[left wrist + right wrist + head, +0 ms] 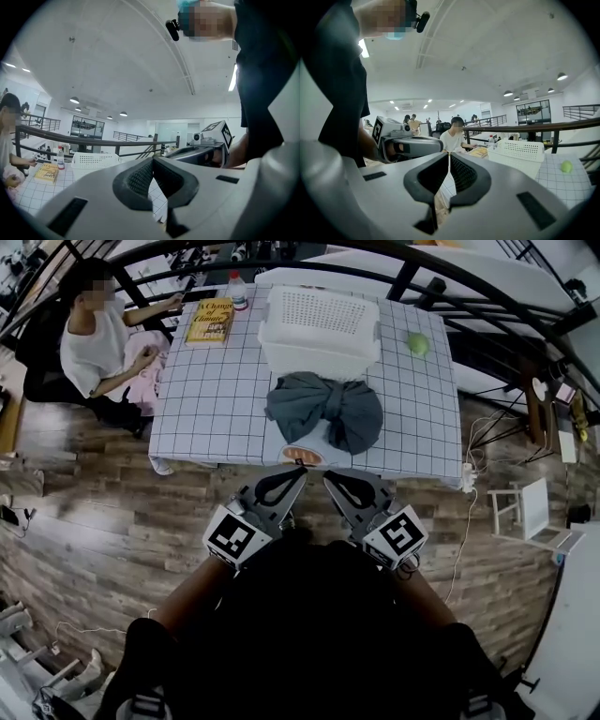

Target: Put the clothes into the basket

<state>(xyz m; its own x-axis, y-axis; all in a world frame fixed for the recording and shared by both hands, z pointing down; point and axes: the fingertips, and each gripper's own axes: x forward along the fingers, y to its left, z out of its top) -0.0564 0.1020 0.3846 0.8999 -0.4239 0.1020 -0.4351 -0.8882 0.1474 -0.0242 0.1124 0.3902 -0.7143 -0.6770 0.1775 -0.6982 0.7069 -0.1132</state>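
Note:
A dark grey-green garment lies crumpled on the checked table, just in front of the white slotted basket. The basket looks empty. A white and orange piece pokes out under the garment at the table's near edge. My left gripper and right gripper hang side by side short of that edge, tips pointing at the garment. Both are shut with nothing between the pads. Neither touches the cloth.
A yellow book, a bottle and a green ball sit on the table. A person is seated at the left with pink cloth. A black railing runs behind. A small white stand is at the right.

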